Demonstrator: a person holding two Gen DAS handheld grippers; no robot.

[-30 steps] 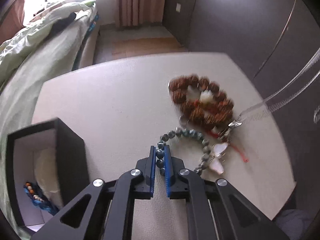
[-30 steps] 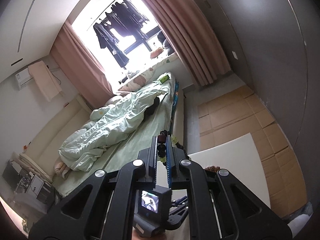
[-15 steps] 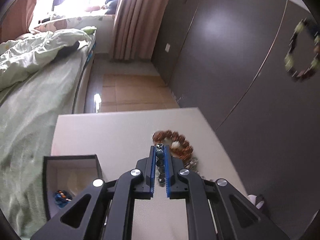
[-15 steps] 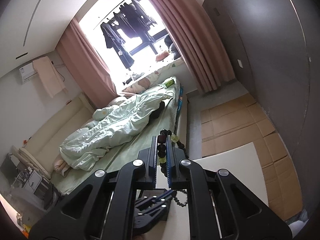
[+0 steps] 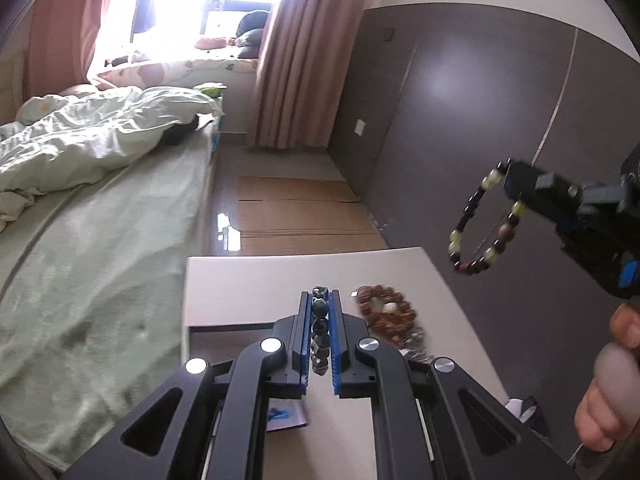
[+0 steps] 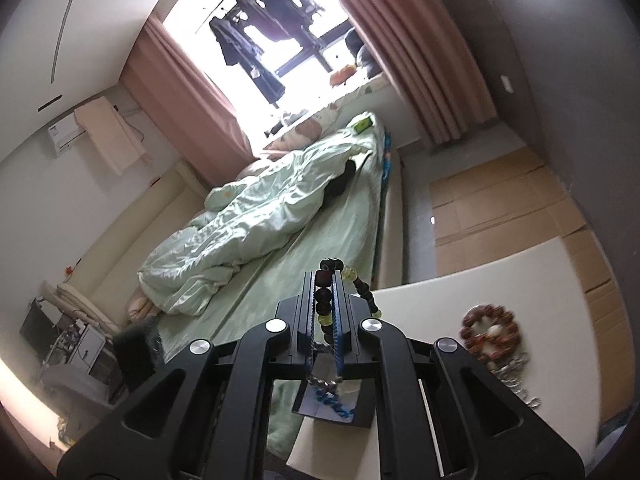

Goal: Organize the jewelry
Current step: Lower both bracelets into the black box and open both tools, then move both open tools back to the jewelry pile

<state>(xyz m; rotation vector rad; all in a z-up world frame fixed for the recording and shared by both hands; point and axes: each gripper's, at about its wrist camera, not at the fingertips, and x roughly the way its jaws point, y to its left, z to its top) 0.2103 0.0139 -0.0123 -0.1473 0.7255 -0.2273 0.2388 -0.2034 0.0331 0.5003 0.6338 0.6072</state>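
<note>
Leftmost, lower centre of the left wrist view: left gripper point(image 5: 320, 320) clamped on a grey-blue bead bracelet point(image 5: 319, 336), above the white table point(image 5: 248, 288). Just right of it, brown bead bracelet point(image 5: 384, 309) lying on the table. Far right, right gripper point(image 5: 516, 192) pinched on a dark and pale-green bead bracelet point(image 5: 476, 236), dangling in the air. Open box point(image 6: 332, 410) low in the right wrist view.

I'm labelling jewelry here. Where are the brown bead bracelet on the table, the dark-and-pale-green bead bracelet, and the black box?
Brown bead bracelet point(image 6: 489, 333), right wrist view, its ring.
Dark-and-pale-green bead bracelet point(image 5: 482, 224), left wrist view, hanging loop.
Black box point(image 6: 362, 410), right wrist view, right wall.
</note>
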